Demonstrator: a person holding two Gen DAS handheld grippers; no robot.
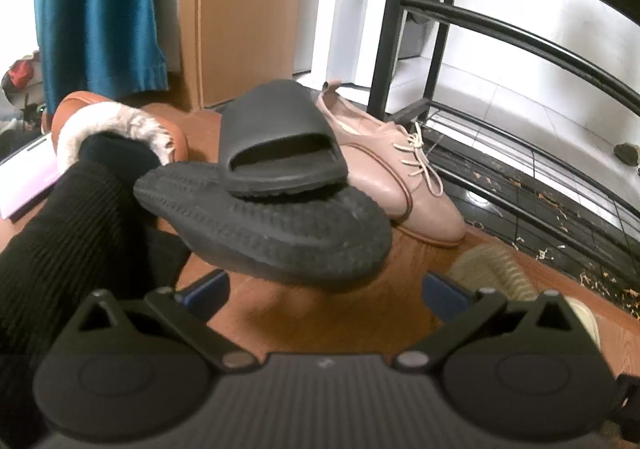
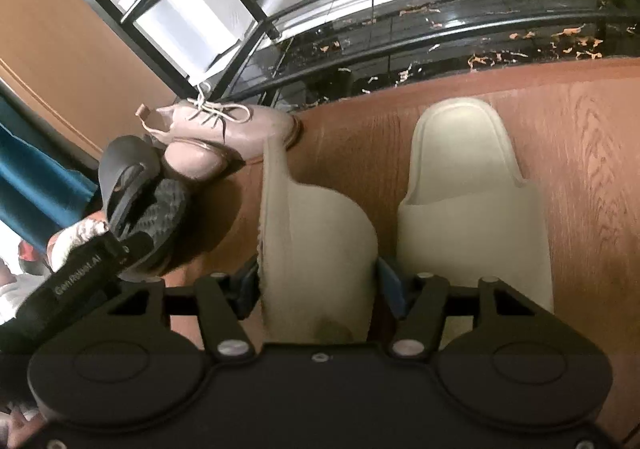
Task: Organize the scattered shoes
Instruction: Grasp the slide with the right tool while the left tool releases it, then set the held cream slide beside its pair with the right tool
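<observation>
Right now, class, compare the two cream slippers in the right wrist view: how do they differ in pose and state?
The left cream slipper is tipped on its side, sole edge showing; the right cream slipper lies flat, opening up.
The left cream slipper sits between the right claw fingers; the right cream slipper lies free on the wooden floor.
Both share colour and shape, toes towards the rack.

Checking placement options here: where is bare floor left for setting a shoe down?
Bare wood floor lies right of the flat cream slipper, up to the black shoe rack. Crowded on the left: black slides and pink lace-up shoes piled together.
</observation>
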